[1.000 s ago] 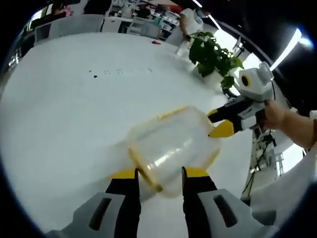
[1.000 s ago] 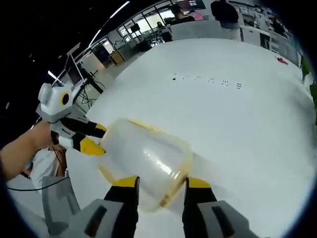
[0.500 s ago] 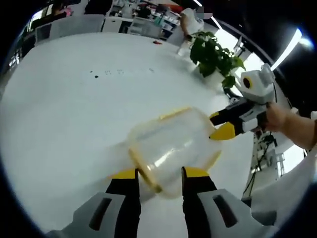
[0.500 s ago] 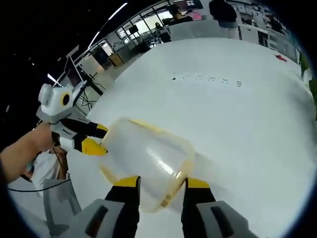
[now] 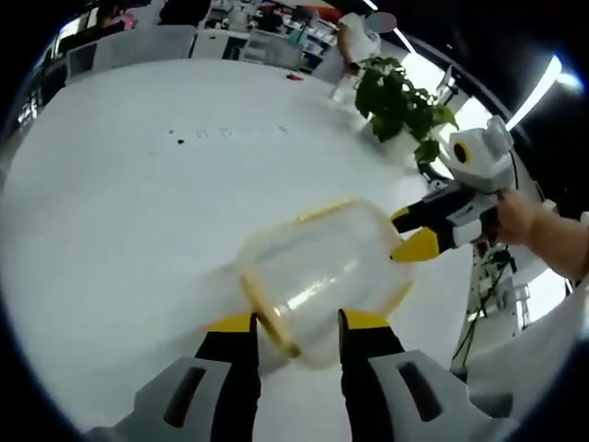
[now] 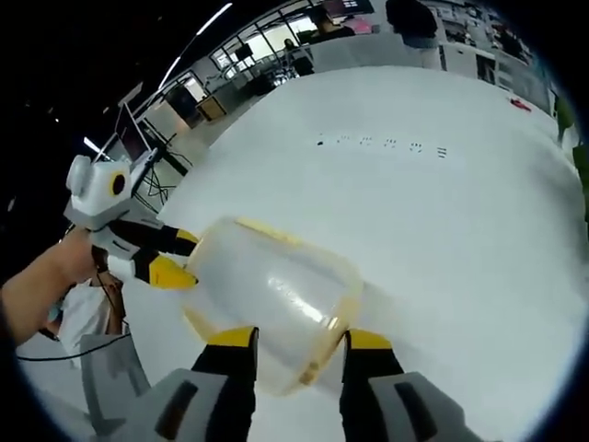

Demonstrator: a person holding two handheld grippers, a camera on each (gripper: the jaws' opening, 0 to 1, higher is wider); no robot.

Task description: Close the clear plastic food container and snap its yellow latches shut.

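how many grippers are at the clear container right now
2. The left gripper stands at one end of the clear plastic food container with yellow trim; the right gripper stands at the opposite end. Each gripper's jaws straddle a yellow-edged end of the container.

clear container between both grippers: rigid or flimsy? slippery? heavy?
The clear container looks empty, so probably light. Its thin glossy walls likely flex and may slip under the left gripper and right gripper. The yellow rim is probably the stiffest place to press.
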